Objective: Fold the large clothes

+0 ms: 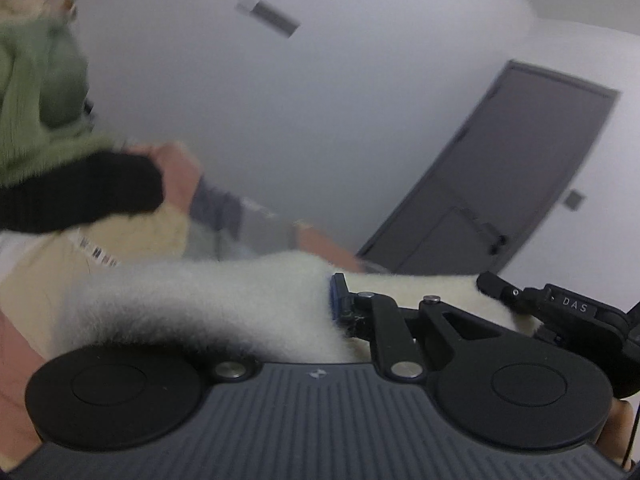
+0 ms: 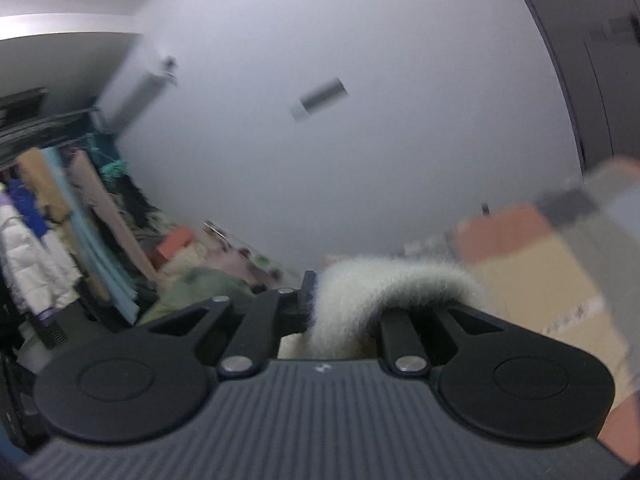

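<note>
Fleece garment (image 1: 248, 304), cream and fuzzy, hangs in the air between my two tools: left tool (image 1: 404, 300) and right tool (image 2: 348, 300) each pinch an edge of it. I judge I'm mid-carry, so next I need a flat spot to spread it on

left gripper (image 1: 344, 308): black linkage arms, silver pivot pins, two round black discs on a ribbed dark grey housing with a small white logo. blue pad on the finger (image 1: 333, 300). black part right of it is marked "das". right gripper (image 2: 316, 300): same build, same ribbed housing, discs, silver pins, blue-edged pad. left of the left gripper, a black ribbed cuff (image 1: 80, 188) under a green knit sleeve (image 1: 32, 92).
</note>
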`<state>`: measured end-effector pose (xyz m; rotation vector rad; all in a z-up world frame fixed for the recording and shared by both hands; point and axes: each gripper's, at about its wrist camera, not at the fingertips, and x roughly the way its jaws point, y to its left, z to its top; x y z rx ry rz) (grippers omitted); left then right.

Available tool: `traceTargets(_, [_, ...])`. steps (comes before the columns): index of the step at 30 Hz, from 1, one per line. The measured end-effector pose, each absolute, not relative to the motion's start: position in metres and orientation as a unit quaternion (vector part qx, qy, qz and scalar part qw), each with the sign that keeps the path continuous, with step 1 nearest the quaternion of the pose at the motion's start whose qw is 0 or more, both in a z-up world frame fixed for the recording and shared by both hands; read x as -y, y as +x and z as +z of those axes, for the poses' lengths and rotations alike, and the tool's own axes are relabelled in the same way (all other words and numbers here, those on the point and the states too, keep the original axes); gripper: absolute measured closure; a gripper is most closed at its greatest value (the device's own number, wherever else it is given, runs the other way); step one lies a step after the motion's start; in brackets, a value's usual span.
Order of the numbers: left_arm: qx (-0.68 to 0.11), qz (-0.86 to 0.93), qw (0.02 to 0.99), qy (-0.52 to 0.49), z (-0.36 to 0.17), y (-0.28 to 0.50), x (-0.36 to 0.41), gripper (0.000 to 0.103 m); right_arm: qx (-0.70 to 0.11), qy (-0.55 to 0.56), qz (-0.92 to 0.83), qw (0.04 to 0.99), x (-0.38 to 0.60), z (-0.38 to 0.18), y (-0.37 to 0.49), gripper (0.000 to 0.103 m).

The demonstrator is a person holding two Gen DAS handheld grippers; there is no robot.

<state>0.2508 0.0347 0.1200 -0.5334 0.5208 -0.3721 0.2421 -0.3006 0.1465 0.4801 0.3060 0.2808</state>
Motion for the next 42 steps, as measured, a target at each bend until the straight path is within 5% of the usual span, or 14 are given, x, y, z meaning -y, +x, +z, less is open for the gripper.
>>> traceTargets(9, [-0.327,-0.145,0.896,-0.264,-0.053,0.42,-0.037,0.083,-0.221,0.222,0.125,0.941,0.28,0.0,0.386,0.087])
traceTargets(15, [-0.376,-0.131,0.875,-0.275,-0.126,0.456,-0.042,0.082,-0.273,0.198,0.124,0.933,0.276,-0.07,0.42,0.087])
traceTargets(19, [-0.379,-0.142,0.877,-0.257,-0.116,0.446,-0.04,0.07,-0.282,0.208,0.116,0.93,0.279,-0.085,0.418,0.084])
traceTargets(21, [-0.383,-0.16,0.874,-0.252,-0.1,0.43,-0.038,0.031,-0.285,0.212,0.117,0.928,0.28,-0.081,0.412,0.068])
traceTargets(22, [-0.387,-0.167,0.873,-0.245,-0.093,0.423,-0.036,0.028,-0.288,0.211,0.121,0.926,0.279,-0.078,0.409,0.064])
traceTargets(27, [-0.387,-0.164,0.892,-0.167,-0.066,0.376,-0.024,0.026,-0.284,0.188,0.134,0.931,0.267,-0.058,0.381,0.051])
traceTargets(42, [-0.402,-0.095,0.902,-0.126,-0.049,0.176,-0.026,0.026,-0.291,0.122,0.151,0.937,0.247,-0.041,0.184,0.05])
